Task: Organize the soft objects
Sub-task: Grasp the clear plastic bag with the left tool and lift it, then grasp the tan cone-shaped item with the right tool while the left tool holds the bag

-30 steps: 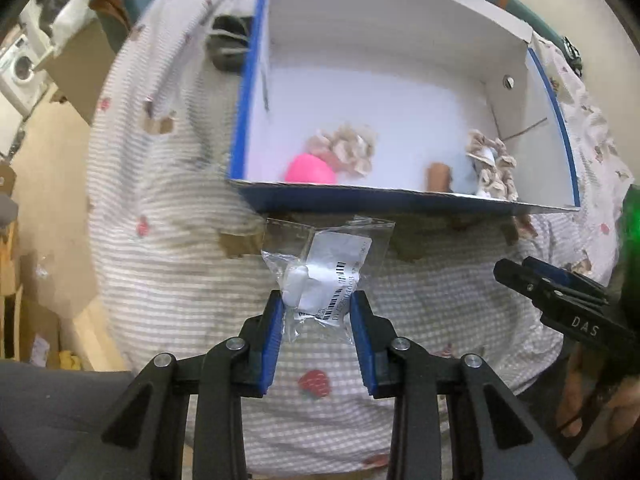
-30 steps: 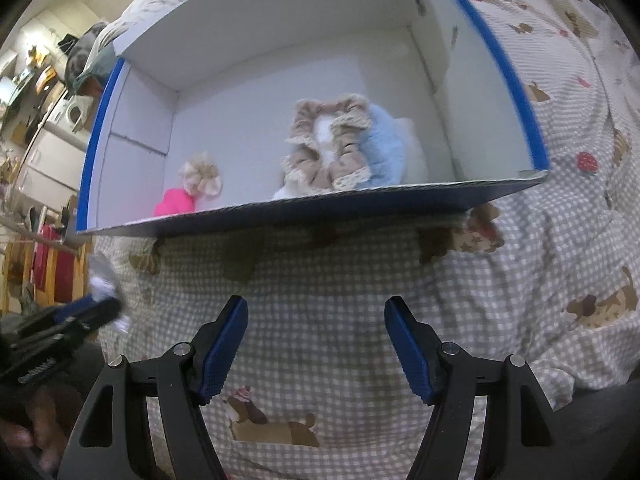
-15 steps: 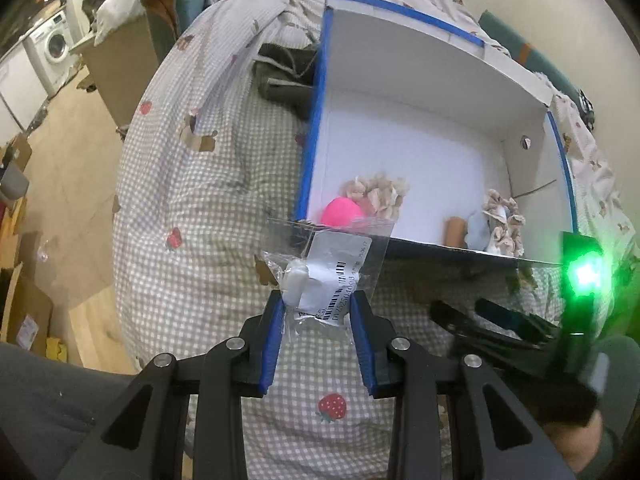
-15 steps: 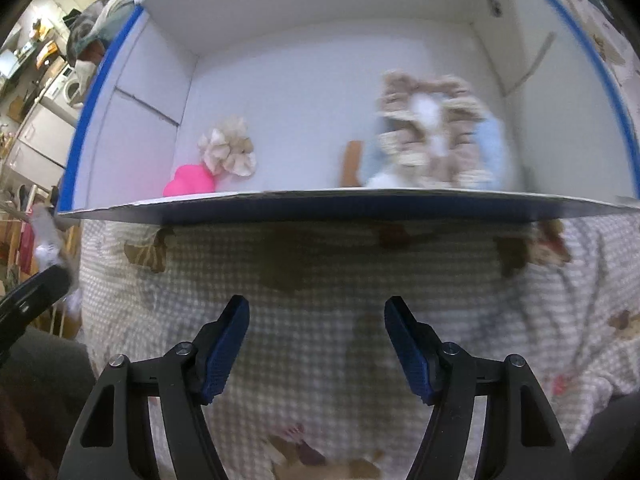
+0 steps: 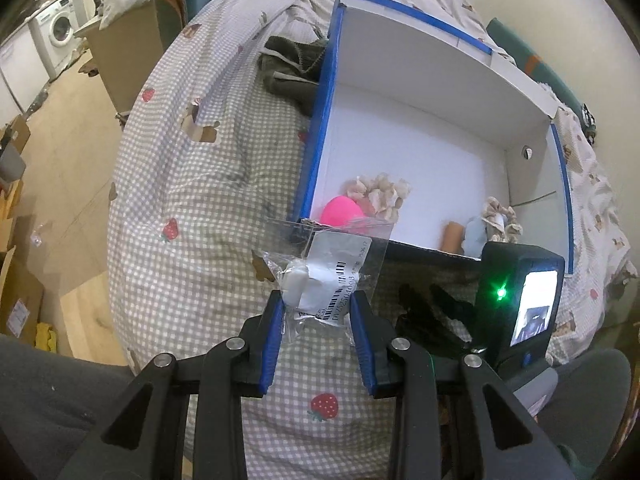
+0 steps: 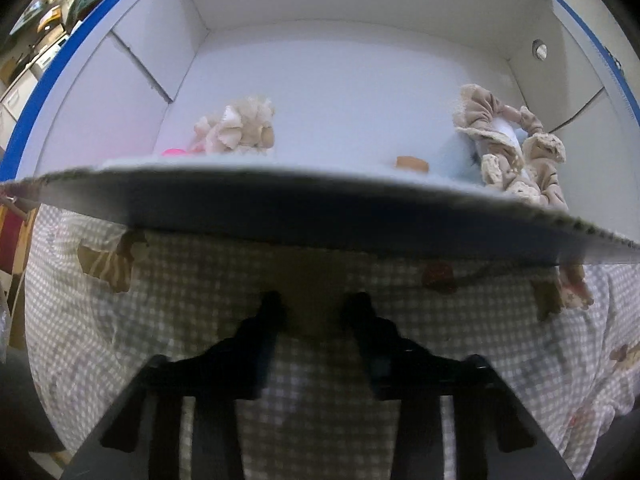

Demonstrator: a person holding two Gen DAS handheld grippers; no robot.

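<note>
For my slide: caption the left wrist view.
Left gripper holds a clear plastic packet before a white box on a checked bedspread.

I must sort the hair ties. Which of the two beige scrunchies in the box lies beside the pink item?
The left scrunchie, against the pink item near the box's blue-edged left wall. The other scrunchie rests on a light blue item.

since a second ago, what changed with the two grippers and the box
The right gripper moved in low toward the box's near wall, and its jaws are closing with nothing between them. It now shows beside the left gripper in the left wrist view. The left gripper stays shut on the clear plastic bag. The scrunchies and pink ball stayed in the box.
</note>
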